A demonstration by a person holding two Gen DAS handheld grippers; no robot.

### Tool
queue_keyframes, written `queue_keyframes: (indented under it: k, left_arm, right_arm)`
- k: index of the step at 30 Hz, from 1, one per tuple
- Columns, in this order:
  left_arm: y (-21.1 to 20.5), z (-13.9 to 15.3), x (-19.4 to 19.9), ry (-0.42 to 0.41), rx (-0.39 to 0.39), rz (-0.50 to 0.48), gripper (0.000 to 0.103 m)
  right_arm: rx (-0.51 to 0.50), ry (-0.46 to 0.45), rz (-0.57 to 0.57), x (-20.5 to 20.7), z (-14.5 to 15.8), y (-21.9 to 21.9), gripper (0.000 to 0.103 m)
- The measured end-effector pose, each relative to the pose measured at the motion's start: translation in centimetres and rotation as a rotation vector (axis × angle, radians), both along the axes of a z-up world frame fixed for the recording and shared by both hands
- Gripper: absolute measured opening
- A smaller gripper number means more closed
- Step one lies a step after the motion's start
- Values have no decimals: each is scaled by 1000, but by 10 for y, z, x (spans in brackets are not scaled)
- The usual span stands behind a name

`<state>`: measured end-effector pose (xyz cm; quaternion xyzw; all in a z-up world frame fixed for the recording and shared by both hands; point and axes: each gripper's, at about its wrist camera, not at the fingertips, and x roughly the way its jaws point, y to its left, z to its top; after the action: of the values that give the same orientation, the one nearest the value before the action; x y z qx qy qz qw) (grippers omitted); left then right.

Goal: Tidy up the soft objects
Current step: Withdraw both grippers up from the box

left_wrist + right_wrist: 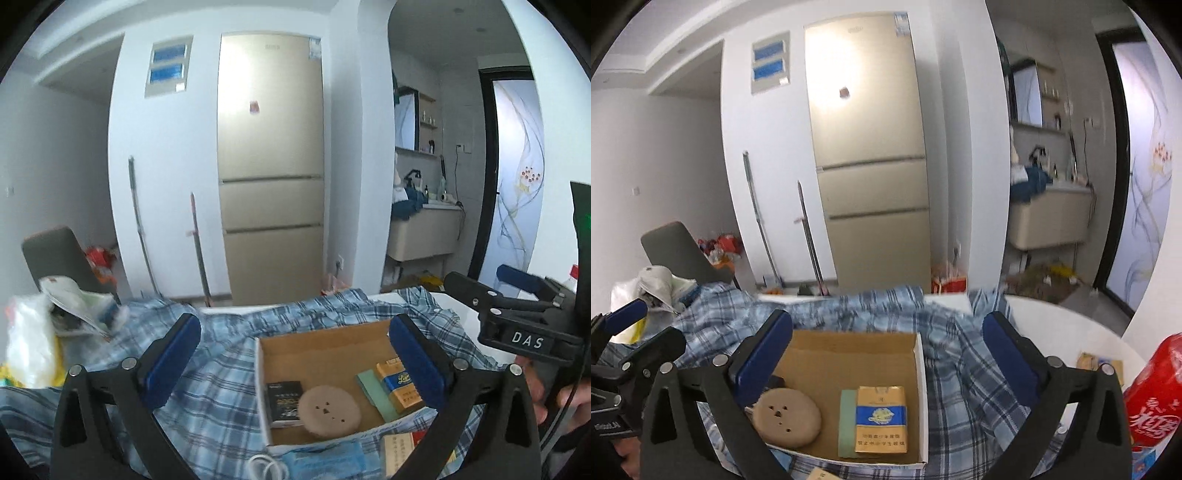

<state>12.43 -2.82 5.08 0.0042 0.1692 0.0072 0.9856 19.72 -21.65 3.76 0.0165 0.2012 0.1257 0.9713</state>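
Note:
A blue plaid shirt lies crumpled across the white table. On it stands an open cardboard box. Inside are a round tan pad, an orange-and-blue pack, a green slab and a black pack. My left gripper hovers open above the shirt and box with nothing between its pads. My right gripper is also open and empty over the box; in the left wrist view it shows at the right edge.
Plastic bags pile at the table's left end, with a grey chair behind them. A red bottle stands at the right. A white cable lies near the front. A fridge and two mop handles stand beyond the table.

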Motion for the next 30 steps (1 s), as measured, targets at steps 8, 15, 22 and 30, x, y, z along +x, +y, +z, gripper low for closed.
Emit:
queue_keyframes:
  k: [8, 15, 22, 30]
  left_arm:
    - [9, 6, -58, -45, -35, 0, 103]
    - [20, -16, -90, -73, -20, 33, 103]
    - [34, -52, -88, -43, -49, 89, 103]
    - [38, -71, -83, -5, -72, 56, 103]
  right_arm:
    - [-54, -36, 51, -53, 22, 3, 103]
    - [-1, 67, 145, -74, -8, -4, 103]
    - [-17, 12, 169, -83, -34, -5, 103]
    - [-31, 21, 169, -81, -59, -4, 103]
